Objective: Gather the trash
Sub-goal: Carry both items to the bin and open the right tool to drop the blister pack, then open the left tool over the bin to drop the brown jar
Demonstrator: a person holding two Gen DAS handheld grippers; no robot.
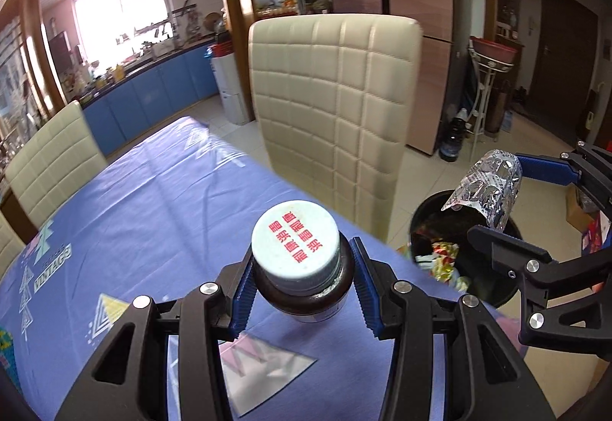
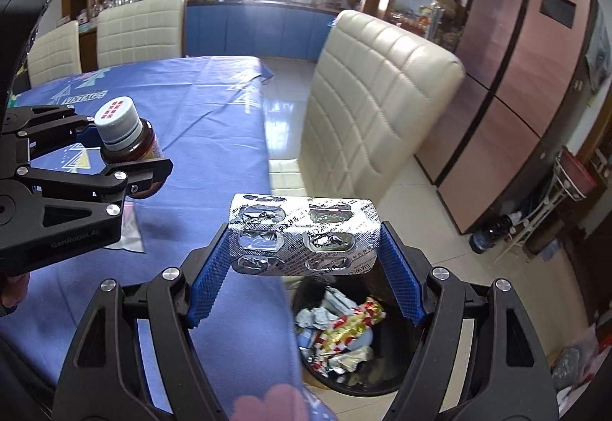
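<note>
My left gripper point(image 1: 302, 268) is shut on a brown medicine bottle point(image 1: 306, 291) with a pale cap bearing red characters point(image 1: 295, 239), held above the blue tablecloth. It also shows in the right wrist view point(image 2: 132, 138). My right gripper point(image 2: 304, 241) is shut on an empty silver blister pack point(image 2: 302, 233), held over the table's edge just above the black trash bin point(image 2: 386, 375). The blister pack also shows in the left wrist view point(image 1: 485, 187), above the bin point(image 1: 493, 287). The bin holds crumpled wrappers point(image 2: 344, 333).
The table with the blue patterned cloth point(image 1: 134, 210) fills the left. A cream padded chair point(image 1: 329, 107) stands at the table's far side, next to the bin. Two more cream chairs point(image 2: 137, 31) stand beyond the table. A fridge point(image 2: 528, 84) and a metal stand point(image 1: 489, 77) are further right.
</note>
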